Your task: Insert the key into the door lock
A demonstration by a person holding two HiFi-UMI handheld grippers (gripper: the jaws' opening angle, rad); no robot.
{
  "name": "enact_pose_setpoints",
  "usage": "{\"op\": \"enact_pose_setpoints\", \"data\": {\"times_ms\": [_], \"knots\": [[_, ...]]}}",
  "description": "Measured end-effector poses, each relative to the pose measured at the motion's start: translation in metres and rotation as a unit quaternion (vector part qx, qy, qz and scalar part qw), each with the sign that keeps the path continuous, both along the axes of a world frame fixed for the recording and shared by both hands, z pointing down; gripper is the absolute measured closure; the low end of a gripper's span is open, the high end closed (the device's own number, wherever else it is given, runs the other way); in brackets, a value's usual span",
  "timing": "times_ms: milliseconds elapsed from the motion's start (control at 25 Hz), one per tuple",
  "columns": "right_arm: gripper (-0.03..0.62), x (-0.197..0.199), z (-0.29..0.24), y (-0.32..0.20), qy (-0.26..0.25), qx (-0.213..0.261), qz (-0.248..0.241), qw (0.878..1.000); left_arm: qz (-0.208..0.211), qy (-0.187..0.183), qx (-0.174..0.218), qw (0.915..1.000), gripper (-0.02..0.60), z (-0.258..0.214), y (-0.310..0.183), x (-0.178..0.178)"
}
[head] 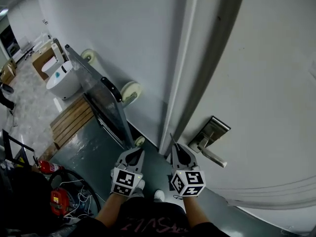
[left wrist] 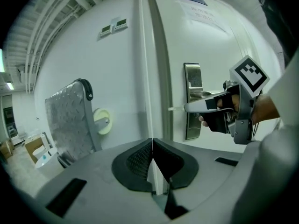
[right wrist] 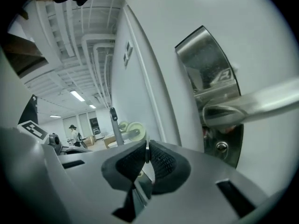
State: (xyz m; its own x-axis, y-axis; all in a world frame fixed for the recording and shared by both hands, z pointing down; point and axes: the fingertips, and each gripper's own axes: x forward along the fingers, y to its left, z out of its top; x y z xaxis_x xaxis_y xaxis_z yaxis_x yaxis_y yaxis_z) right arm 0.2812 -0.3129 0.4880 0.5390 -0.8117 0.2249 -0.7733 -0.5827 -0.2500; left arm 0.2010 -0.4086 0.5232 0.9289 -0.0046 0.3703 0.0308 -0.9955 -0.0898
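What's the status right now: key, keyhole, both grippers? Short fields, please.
key: pinched in the right gripper, tip sticking out ahead of the jaws
right gripper: shut on the key, close to the lock plate but to its left
keyhole: round cylinder below the lever handle, no key in it
left gripper: jaws together, nothing between them, beside the right gripper
insertion: not yet done
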Motion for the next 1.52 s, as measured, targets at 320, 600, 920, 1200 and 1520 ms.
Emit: {"op": "enact_pose_setpoints", "data": {"times_ms": [320, 600, 920, 1200, 1520], "knots": [[0.516, 0.012, 0.002, 0.017, -0.009, 0.0, 0.107, 0.994, 0.111, 0.002, 0.007, 0.9938, 0.568, 0.001, 0.001, 0.037], [0.516, 0.005, 0.01, 0.034, -0.022, 0.002, 0.191, 0.981, 0.206, 0.003, 0.007, 0.9785, 0.568, 0.004, 0.016, 0.06], [0.516, -0.012, 0.01, 0.075, -0.018, -0.001, 0.289, 0.957, 0.303, 0.01, -0.001, 0.953, 0.568, 0.004, 0.054, 0.068], [0.516, -0.031, 0.012, 0.099, -0.035, 0.04, 0.351, 0.935, 0.356, 0.025, -0.005, 0.9341, 0.568, -0.001, 0.077, 0.066], [0.516, -0.036, 0.015, 0.109, -0.095, 0.154, 0.378, 0.908, 0.376, 0.032, -0.001, 0.9262, 0.568, -0.002, 0.081, 0.059]]}}
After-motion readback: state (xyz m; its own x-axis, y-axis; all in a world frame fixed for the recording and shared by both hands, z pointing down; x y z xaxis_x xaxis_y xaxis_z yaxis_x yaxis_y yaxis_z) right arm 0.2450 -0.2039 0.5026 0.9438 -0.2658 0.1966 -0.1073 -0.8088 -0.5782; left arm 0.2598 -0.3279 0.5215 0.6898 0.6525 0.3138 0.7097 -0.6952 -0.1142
